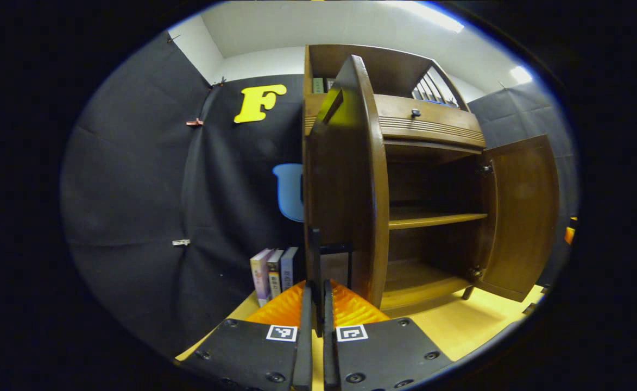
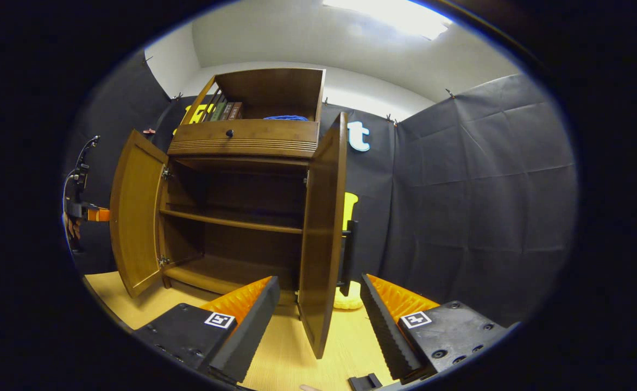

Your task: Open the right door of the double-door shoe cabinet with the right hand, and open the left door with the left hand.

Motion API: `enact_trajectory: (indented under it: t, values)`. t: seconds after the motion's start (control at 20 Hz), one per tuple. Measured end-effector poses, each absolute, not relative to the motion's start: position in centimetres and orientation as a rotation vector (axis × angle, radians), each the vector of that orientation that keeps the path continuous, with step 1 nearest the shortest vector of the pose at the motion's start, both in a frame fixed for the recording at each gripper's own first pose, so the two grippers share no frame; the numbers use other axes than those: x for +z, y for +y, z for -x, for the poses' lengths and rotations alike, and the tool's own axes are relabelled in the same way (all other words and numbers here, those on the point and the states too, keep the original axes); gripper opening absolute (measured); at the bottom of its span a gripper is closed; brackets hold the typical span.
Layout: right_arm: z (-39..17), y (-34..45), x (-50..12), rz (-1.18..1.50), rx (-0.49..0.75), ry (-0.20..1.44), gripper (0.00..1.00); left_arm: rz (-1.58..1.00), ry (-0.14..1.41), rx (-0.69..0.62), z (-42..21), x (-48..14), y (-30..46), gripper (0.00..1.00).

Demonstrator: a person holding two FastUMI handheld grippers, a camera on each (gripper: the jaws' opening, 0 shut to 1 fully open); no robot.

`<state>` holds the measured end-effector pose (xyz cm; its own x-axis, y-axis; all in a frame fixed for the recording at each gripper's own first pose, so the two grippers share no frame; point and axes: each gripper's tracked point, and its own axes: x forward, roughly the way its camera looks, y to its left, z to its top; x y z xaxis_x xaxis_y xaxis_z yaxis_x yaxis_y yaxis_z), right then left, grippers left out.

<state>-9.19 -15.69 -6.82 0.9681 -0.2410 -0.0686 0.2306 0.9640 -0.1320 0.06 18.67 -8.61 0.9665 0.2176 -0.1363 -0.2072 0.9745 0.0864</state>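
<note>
The shoe cabinet (image 2: 242, 138) stands on the pale worktop (image 2: 291, 353) against the booth wall, its inner shelf (image 2: 231, 221) bare. Both doors hang open: the left door (image 1: 345, 179) and the right door (image 2: 321, 228). The left tongs (image 1: 318, 304) are pinched closed at the left door's handle (image 1: 332, 255). The right tongs (image 2: 318, 320) gape wide, straddling the right door's edge without touching it.

cabinet (image 2: 247, 138): 1 | open doors: 2 | floor books (image 1: 273, 274): 3
</note>
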Motion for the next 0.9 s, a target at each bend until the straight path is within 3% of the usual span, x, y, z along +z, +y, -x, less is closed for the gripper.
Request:
enact_trajectory:
  t: [0.05, 0.25, 0.45, 0.7, 0.9]
  values:
    - [9.0, -15.1, -6.8, 0.131, -0.226, 0.084, 0.95, -0.065, 0.144, 0.231, 0.4, -8.5, 19.5, 0.12]
    - [9.0, -13.4, -6.3, 0.170, -0.191, 0.076, 0.95, -0.024, 0.142, 0.272, 1.7, -8.4, 21.9, 0.03]
    - [9.0, -12.7, -5.9, 0.176, -0.180, 0.065, 0.95, -0.060, 0.162, 0.275, 3.1, -9.0, 21.6, 0.05]
    - [8.1, -11.0, -6.1, 0.163, -0.141, 0.070, 0.95, -0.045, 0.171, 0.254, 6.0, -7.8, 18.0, 0.04]
    - [7.9, -9.2, -7.0, 0.116, -0.104, 0.115, 0.95, -0.055, 0.091, 0.280, 7.2, -5.3, 15.7, 0.03]
